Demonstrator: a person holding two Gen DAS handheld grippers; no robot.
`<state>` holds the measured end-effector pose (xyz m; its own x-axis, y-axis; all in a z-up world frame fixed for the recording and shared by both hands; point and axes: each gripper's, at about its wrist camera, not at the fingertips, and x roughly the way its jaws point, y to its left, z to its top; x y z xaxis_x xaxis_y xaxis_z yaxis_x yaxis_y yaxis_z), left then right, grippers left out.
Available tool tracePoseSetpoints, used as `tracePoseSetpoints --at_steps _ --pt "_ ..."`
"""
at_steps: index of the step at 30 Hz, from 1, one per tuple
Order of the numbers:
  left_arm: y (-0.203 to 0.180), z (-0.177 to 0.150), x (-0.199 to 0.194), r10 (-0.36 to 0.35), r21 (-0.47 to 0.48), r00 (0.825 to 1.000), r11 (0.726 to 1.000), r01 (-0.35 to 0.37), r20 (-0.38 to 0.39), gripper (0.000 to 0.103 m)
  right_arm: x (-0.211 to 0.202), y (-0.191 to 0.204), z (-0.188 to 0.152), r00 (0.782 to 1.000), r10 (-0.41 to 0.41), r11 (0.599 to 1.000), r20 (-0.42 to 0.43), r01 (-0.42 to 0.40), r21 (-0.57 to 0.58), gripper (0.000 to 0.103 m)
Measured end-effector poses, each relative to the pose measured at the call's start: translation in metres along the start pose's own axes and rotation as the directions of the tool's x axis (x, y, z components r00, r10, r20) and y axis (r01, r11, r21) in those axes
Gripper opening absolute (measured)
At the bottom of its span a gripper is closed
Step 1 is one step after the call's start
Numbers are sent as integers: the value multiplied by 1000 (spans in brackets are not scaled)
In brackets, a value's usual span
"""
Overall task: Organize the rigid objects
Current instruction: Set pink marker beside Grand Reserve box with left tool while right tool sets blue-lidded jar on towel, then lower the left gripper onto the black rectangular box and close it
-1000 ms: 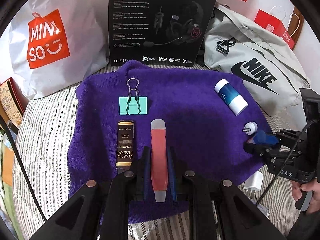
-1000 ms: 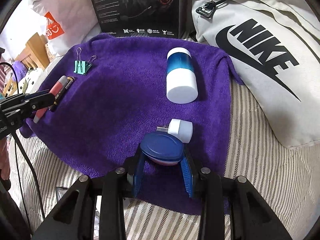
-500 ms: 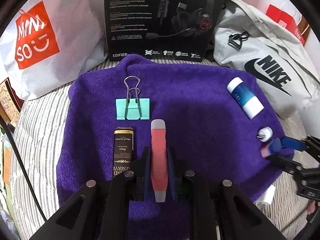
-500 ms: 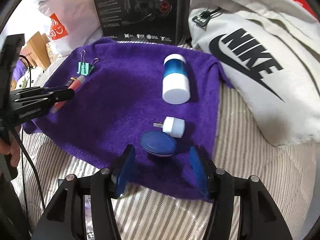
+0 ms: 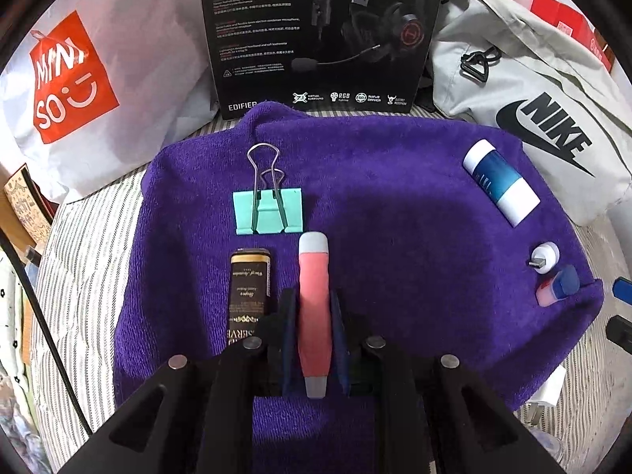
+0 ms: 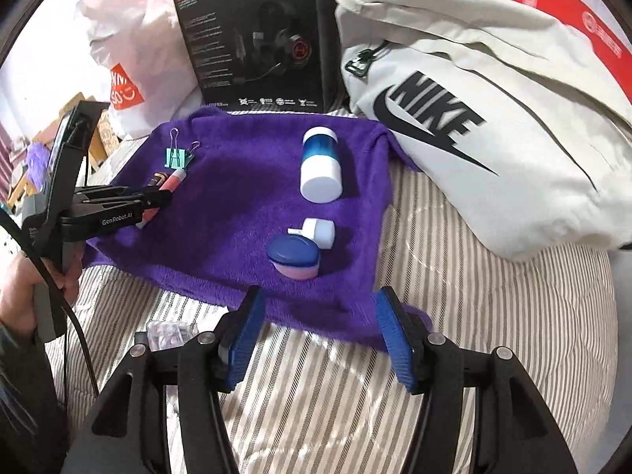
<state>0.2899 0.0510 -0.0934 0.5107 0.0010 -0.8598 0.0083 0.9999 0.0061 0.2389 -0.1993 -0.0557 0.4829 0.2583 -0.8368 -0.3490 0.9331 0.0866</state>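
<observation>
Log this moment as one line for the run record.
left gripper: shut on pink tube | right gripper: open, empty, off purple towel | blue-lidded case: on towel

The right claw hangs spread wide over the striped bed, nothing between its blue pads. Just ahead on the purple towel sits a blue-lidded pink case, touching a small white plug. The left claw grips a pink pen.

White bag: "MINISO". Black box: "EDIFIER", "HECATE". Grey bag: "NIKE". Left gripper: "GenRobot.AI".
</observation>
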Motion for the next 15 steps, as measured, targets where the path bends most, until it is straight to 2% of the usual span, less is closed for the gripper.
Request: tracePoseSetpoints --at_steps 1,3,4,10,11,14,15 --pt "-1 -1 -1 -6 -2 1000 1000 6 -5 20 -2 -2 -3 1000 1 1000 2 -1 10 58" --pt "-1 -4 -3 -28 -15 1000 1000 28 -13 33 -6 -5 -9 1000 5 1000 7 -5 24 58" --pt "-1 -6 -5 -38 -20 999 999 38 -13 36 -7 -6 -11 1000 6 1000 9 -6 31 58" --pt "-5 -16 -30 -34 -50 999 998 34 4 38 -20 -12 -32 1000 10 997 14 -11 74 58" --pt "-7 -18 -36 -35 -47 999 998 36 12 41 -23 -12 -36 1000 10 997 15 -11 81 58" --pt "-15 -30 -61 -53 -38 997 998 55 60 58 -30 -13 -48 1000 15 995 17 -17 101 58" --pt "-18 -36 -69 -66 -40 995 997 69 69 58 -33 -14 -53 1000 18 993 18 -20 113 58"
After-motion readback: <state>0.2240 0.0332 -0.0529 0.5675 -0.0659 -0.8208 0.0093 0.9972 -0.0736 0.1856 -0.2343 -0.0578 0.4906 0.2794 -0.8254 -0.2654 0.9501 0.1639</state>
